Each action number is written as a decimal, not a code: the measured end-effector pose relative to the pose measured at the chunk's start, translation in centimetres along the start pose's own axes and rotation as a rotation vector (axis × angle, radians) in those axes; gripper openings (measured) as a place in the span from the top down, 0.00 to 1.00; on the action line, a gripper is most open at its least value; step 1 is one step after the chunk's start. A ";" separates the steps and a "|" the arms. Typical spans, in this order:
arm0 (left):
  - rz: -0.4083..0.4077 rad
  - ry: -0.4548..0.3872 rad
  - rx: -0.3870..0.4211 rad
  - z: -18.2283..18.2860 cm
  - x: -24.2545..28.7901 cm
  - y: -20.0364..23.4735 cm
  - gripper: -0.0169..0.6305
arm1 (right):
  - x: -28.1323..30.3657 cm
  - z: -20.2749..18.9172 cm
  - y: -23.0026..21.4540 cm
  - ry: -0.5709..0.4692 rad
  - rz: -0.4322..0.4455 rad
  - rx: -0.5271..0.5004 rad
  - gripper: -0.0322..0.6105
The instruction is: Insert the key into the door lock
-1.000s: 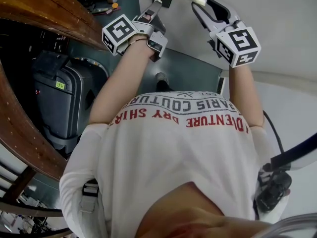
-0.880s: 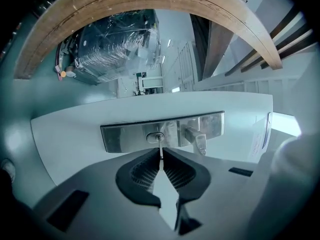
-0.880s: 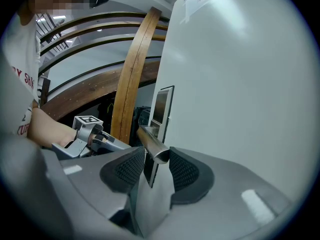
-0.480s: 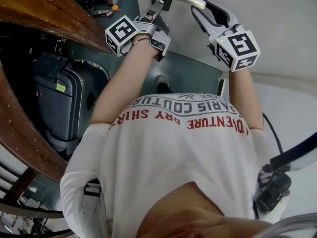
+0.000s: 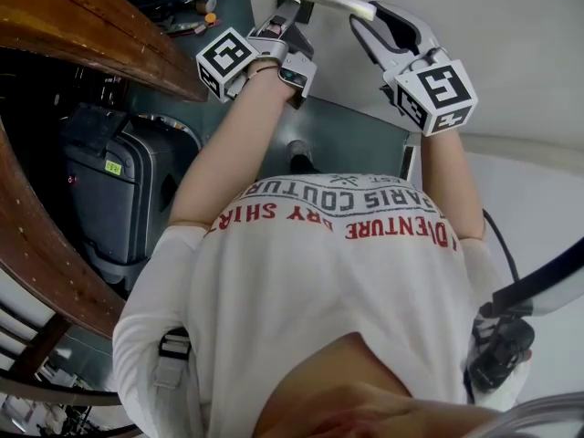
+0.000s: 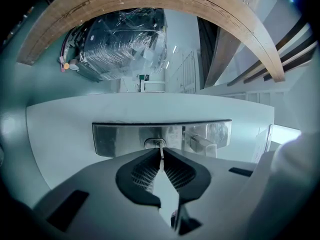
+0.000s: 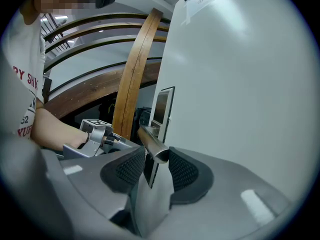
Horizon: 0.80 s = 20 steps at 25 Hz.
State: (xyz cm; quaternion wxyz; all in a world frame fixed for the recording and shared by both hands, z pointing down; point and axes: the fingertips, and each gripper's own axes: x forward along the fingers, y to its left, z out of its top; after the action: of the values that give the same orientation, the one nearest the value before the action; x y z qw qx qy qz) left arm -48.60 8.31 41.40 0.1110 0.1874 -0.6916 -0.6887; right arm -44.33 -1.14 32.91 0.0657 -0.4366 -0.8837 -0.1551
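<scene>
Change: the left gripper (image 5: 292,7) has edged a little closer to the door and rolled slightly; the right gripper (image 7: 156,159) has kept its place at the handle, and its fingers have just been closing in
Left fingers: the fingers (image 6: 145,171) are pinched together on the key (image 6: 160,156), which stands on edge between the ribbed pads with its blade pointing straight ahead
Key: its tip is at the mouth of the keyhole (image 6: 155,143) and touches it; how far in it goes cannot be told
Lock plate: a shiny metal lock plate (image 6: 117,139) on the white door (image 5: 493,35), with the keyhole near its middle and the root of the handle just to the right in the left gripper view
Right fingers: apart, one on each side of the free end of the handle (image 7: 150,139); the end fills most of the gap, with a sliver of space on the left, so nothing is gripped
Handle: a metal lever reaching out from the plate
Person: stands close to the door in a white shirt (image 5: 338,299) with red print, both forearms raised
Surroundings: a dark suitcase (image 5: 119,190) on the floor to the left, beside a curved wooden beam (image 5: 73,16)
</scene>
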 end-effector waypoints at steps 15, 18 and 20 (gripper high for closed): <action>0.031 0.020 0.216 0.3 -0.9 1.0 0.81 | -0.4 -1.0 -0.8 -0.005 -0.061 0.065 0.73; 0.076 0.089 0.400 -1.1 -3.6 0.9 0.81 | -2.0 -2.7 0.7 0.002 -0.028 0.140 0.73; 0.138 0.172 0.601 -2.6 -6.1 0.5 0.81 | -3.1 -3.5 3.2 0.007 0.047 0.208 0.73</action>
State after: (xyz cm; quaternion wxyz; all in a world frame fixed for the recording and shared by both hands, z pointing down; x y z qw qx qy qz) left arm -42.07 8.43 42.60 0.1551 0.2220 -0.8633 -0.4259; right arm -39.94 -2.82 36.13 0.1172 -0.4474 -0.8844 -0.0625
